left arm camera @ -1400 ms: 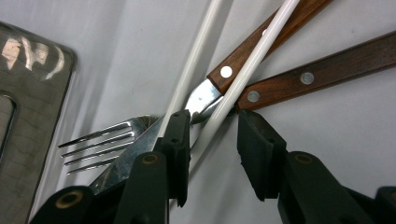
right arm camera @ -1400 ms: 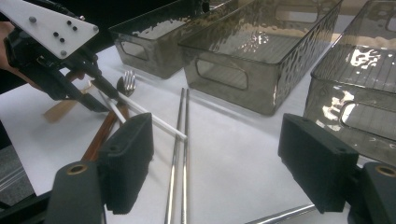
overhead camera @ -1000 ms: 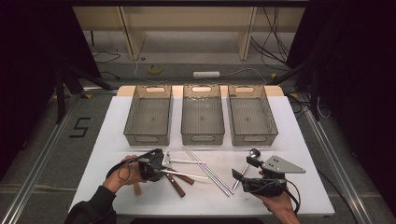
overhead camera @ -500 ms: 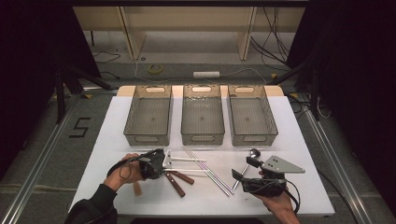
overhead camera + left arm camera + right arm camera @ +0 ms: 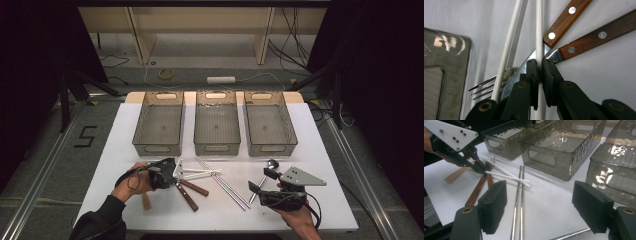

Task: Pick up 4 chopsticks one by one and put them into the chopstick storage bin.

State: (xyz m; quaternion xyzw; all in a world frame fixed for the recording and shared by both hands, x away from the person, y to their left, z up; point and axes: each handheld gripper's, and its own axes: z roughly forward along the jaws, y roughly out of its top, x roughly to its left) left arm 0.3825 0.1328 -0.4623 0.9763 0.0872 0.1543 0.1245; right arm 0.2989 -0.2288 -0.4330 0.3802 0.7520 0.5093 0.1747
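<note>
The left gripper (image 5: 538,71) has its jaws clamped on a white chopstick (image 5: 539,30), pinching it close to one end, low over the table (image 5: 320,150). That chopstick runs straight out ahead of the jaws. Just to one side of them lies its twin, the second white chopstick (image 5: 507,42), and under that the tines of a fork (image 5: 482,86) poke out. On the other side, two wooden-handled knives (image 5: 584,32) fan away, their blade ends tucked right up against the jaw tips.

That crowding is the hazard, I'd say. The grip sits near the end of a long thin stick, so on a lift the far end could sag or swivel between the pads. A quick raise could also drag the neighbouring chopstick or nudge the knife blades, since everything touches or nearly touches at the jaws.

Over on the other side, the right gripper (image 5: 539,205) waits with its jaws spread wide, holding nothing. Ahead of it lie two metal chopsticks (image 5: 519,195) side by side, and a metal spoon (image 5: 266,175) rests beside it. Beyond both grippers stand three grey bins (image 5: 216,125), all looking bare inside. Carrying a stick that far held by its tip risks clipping a bin's near wall if it hangs low.
</note>
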